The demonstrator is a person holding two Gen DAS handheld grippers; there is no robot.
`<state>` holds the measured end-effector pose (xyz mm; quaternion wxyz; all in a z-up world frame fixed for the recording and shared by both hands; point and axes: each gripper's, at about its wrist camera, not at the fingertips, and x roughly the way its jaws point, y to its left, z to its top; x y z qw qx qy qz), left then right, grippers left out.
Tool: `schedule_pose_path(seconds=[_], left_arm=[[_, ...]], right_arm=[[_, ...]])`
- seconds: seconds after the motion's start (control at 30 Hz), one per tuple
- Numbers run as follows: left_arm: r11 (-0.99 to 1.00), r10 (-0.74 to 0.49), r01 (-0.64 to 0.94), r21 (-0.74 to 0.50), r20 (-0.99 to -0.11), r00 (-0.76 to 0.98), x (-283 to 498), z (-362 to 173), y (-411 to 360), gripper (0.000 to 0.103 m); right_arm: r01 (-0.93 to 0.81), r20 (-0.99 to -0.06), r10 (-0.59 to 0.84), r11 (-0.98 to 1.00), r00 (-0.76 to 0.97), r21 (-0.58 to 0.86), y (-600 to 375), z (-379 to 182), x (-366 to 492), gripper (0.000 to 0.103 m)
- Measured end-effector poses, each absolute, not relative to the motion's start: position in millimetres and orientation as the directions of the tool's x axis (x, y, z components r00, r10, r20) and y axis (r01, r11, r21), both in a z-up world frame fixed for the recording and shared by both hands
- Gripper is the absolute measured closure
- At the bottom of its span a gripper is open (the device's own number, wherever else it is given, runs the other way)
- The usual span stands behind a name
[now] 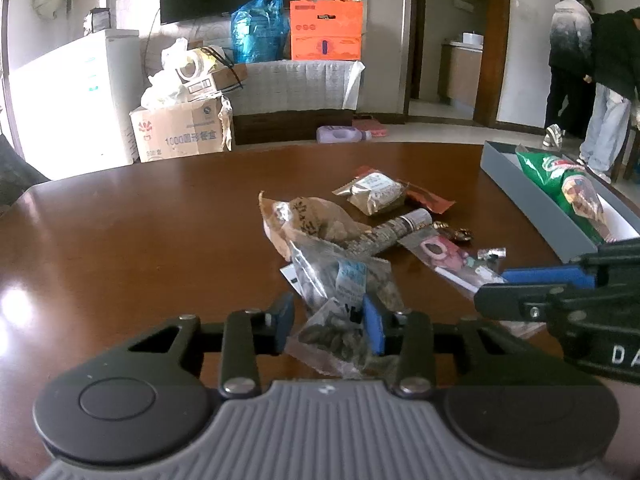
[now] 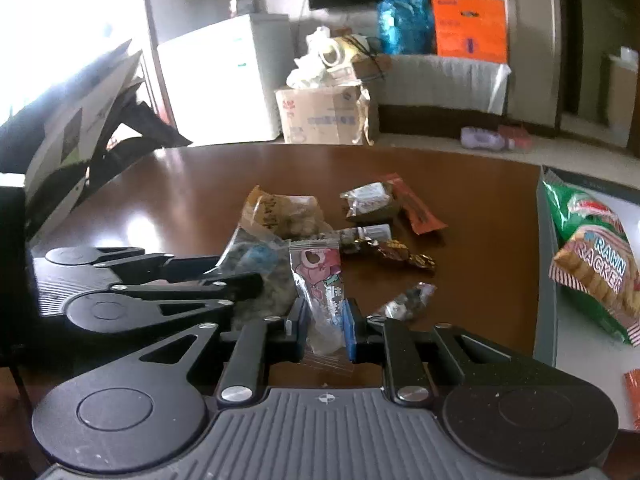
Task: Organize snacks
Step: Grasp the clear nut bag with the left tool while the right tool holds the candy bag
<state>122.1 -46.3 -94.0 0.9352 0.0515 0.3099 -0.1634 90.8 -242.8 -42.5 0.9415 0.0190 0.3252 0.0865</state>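
A: Near end first. What have you got?

B: Two grabs at once. My left fingers (image 1: 329, 322) are pinched on a clear packet of dark pieces (image 1: 336, 334) at the near edge of the pile. My right fingers (image 2: 325, 330) are clamped narrow on the clear cartoon-print packet (image 2: 320, 280), which stands up between the pads.

A: Step?

B: Pick-up, I judge. Next: lift each packet clear of the heap without dragging its neighbours, then swing right to the grey box (image 1: 532, 200).

A: What's in the box?

B: A green cracker bag (image 2: 588, 256) already lies in it. Box sits at the bench's right edge.

A: Still loose?

B: Mid-bench: a tan bag (image 1: 308, 220), a foil roll (image 1: 396, 228), a small brown pouch (image 1: 372, 192) beside an orange-red wrapper (image 1: 430, 200), gold-wrapped sweets (image 2: 400, 256).

A: Surface, room?

B: Glossy dark-wood bench (image 1: 140, 232), glare patches. Beyond: cardboard carton (image 1: 180, 130), white cabinet, blue bag, orange box (image 1: 326, 30), dark screen. Two people stand far right.
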Motion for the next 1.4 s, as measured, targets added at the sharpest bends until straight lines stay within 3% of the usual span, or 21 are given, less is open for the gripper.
schedule_pose_path(seconds=[0.17, 0.2, 0.23, 0.3, 0.33, 0.37, 0.43, 0.5, 0.53, 0.77, 1.4], left_arm=[[0.94, -0.267, 0.341, 0.01, -0.6, 0.754, 119, -95, -47, 0.067], [0.941, -0.26, 0.338, 0.018, -0.598, 0.758, 118, -96, -48, 0.062], [0.943, -0.25, 0.331, 0.028, -0.595, 0.764, 117, -98, -47, 0.056], [0.953, -0.206, 0.298, 0.06, -0.595, 0.777, 117, -100, -47, 0.015], [0.957, -0.192, 0.284, 0.062, -0.598, 0.778, 118, -102, -46, 0.012], [0.958, -0.199, 0.283, 0.047, -0.598, 0.776, 119, -103, -44, 0.013], [0.95, -0.232, 0.311, 0.031, -0.598, 0.767, 120, -103, -43, 0.023], [0.931, -0.294, 0.366, 0.0, -0.595, 0.748, 119, -102, -46, 0.062], [0.92, -0.322, 0.392, -0.014, -0.597, 0.735, 118, -101, -47, 0.072], [0.907, -0.379, 0.411, -0.088, -0.592, 0.711, 117, -99, -42, 0.081], [0.925, -0.317, 0.38, 0.006, -0.541, 0.779, 101, -79, -53, 0.083]], right_arm=[[-0.152, -0.615, 0.167, 0.985, 0.771, 0.077, -241, -43, 92, 0.083], [-0.149, -0.617, 0.167, 0.986, 0.769, 0.082, -242, -44, 92, 0.083], [-0.146, -0.618, 0.168, 0.985, 0.768, 0.087, -244, -45, 93, 0.083], [-0.141, -0.618, 0.17, 0.985, 0.768, 0.097, -247, -45, 94, 0.083], [-0.141, -0.617, 0.175, 0.985, 0.767, 0.103, -248, -45, 95, 0.083], [-0.143, -0.616, 0.178, 0.984, 0.767, 0.106, -248, -45, 95, 0.083], [-0.147, -0.616, 0.18, 0.984, 0.767, 0.104, -248, -45, 95, 0.083], [-0.148, -0.616, 0.18, 0.984, 0.767, 0.104, -249, -45, 95, 0.083], [-0.147, -0.616, 0.18, 0.984, 0.767, 0.104, -249, -44, 95, 0.082], [-0.148, -0.608, 0.188, 0.982, 0.771, 0.116, -251, -42, 93, 0.082], [-0.163, -0.568, 0.181, 0.983, 0.803, 0.082, -244, -21, 69, 0.083]])
